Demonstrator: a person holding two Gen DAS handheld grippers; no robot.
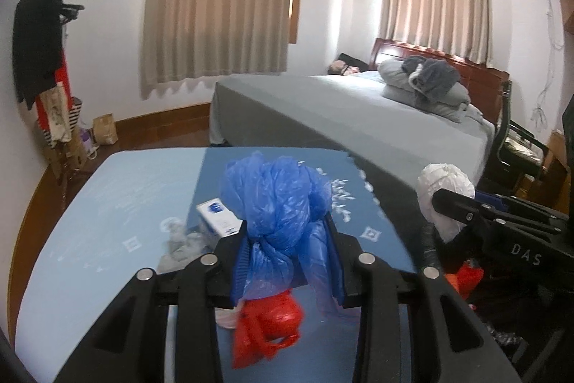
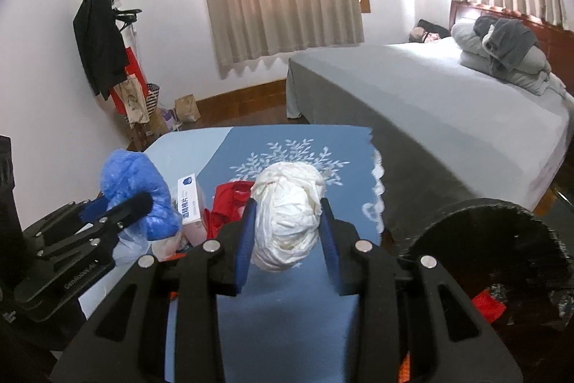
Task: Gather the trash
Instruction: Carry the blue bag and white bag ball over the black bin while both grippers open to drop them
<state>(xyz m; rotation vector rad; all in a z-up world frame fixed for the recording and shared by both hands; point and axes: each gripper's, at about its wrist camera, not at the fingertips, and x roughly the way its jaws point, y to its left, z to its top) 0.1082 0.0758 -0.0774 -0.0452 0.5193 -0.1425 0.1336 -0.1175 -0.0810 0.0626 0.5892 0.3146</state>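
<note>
My left gripper is shut on a knotted blue plastic bag, held up above the blue table. My right gripper is shut on a crumpled white plastic bag, also lifted off the table. Each gripper shows in the other view: the right gripper with the white bag at the right, the left gripper with the blue bag at the left. A red plastic bag lies on the table below the blue one. A small white and blue box lies nearby.
A black bin with a dark liner stands at the table's right, red plastic showing inside it. A grey bed with pillows fills the right side. A coat rack and a paper bag stand by the left wall.
</note>
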